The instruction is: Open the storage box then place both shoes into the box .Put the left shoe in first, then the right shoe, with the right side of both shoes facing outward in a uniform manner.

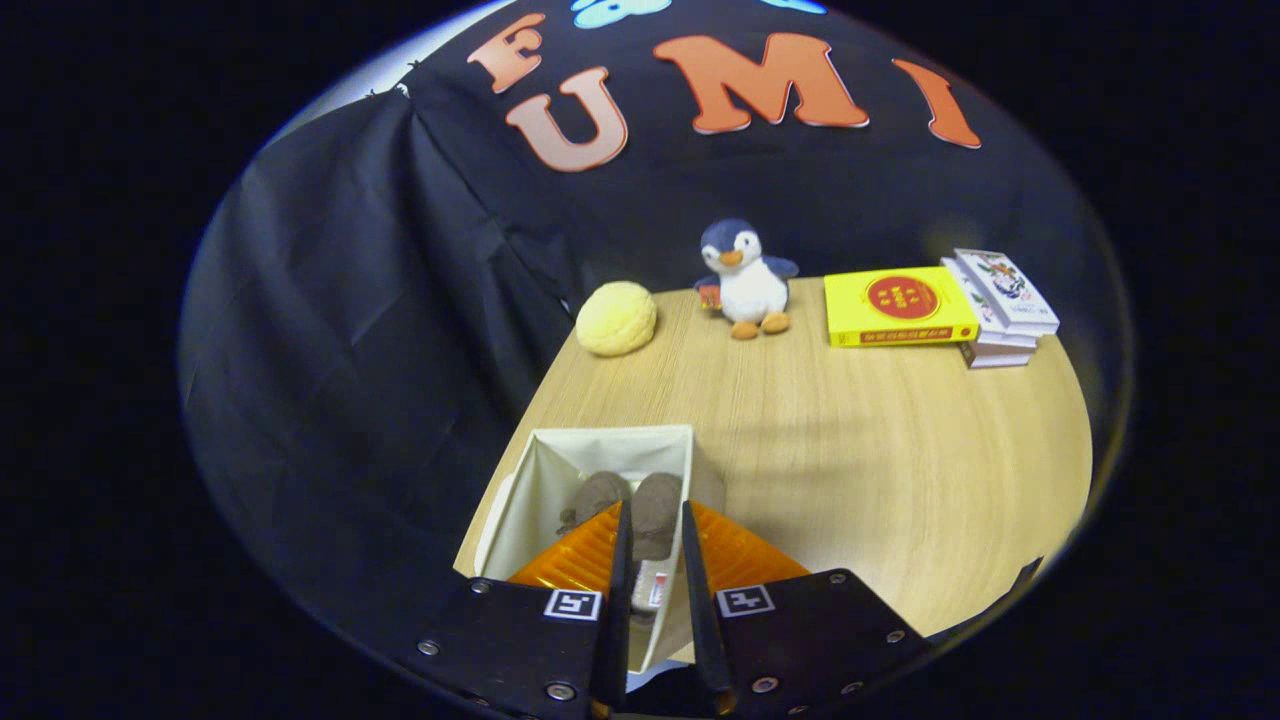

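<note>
Shoes (632, 508) in box (560, 450), right one between fingers (617, 560).

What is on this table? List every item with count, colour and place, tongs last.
storage box: one, cream fabric, open, at the near left edge of the table, just ahead of the tongs.
shoes: two, brown-grey, side by side inside the storage box.
table: one, light wood.
round cushion: one, pale yellow, far left of the table.
penguin toy: one, blue and white with orange feet, far middle, right of the cushion.
yellow book: one, right of the penguin.
book stack: several, mostly white, beside the yellow book.
tongs: one pair, narrowly parted above the box, one shoe seen between them; contact unclear.
</note>
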`<state>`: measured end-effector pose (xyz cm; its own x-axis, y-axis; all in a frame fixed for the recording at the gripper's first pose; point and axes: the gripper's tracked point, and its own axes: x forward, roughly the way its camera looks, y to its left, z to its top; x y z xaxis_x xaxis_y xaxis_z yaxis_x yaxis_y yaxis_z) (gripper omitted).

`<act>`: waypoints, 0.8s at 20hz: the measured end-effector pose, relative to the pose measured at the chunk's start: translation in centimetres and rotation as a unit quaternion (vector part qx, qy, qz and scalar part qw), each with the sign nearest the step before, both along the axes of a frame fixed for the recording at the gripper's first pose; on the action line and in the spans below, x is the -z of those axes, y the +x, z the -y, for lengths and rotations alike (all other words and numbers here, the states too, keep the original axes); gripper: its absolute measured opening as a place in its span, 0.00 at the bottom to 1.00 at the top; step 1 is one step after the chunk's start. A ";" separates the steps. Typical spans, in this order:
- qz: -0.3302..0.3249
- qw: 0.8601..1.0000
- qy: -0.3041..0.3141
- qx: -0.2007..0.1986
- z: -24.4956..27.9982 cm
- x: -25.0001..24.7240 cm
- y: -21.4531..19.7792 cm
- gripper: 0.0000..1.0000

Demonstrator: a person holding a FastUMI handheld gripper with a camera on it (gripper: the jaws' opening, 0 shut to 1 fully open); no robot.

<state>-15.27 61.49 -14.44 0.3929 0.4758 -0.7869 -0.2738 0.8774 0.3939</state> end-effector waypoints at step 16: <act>0.339 0.934 -0.013 0.110 21.5 -17.0 12.2 0.63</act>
<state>-3.03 39.99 2.56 0.8911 0.3091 -0.3323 -0.2648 0.9488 0.1724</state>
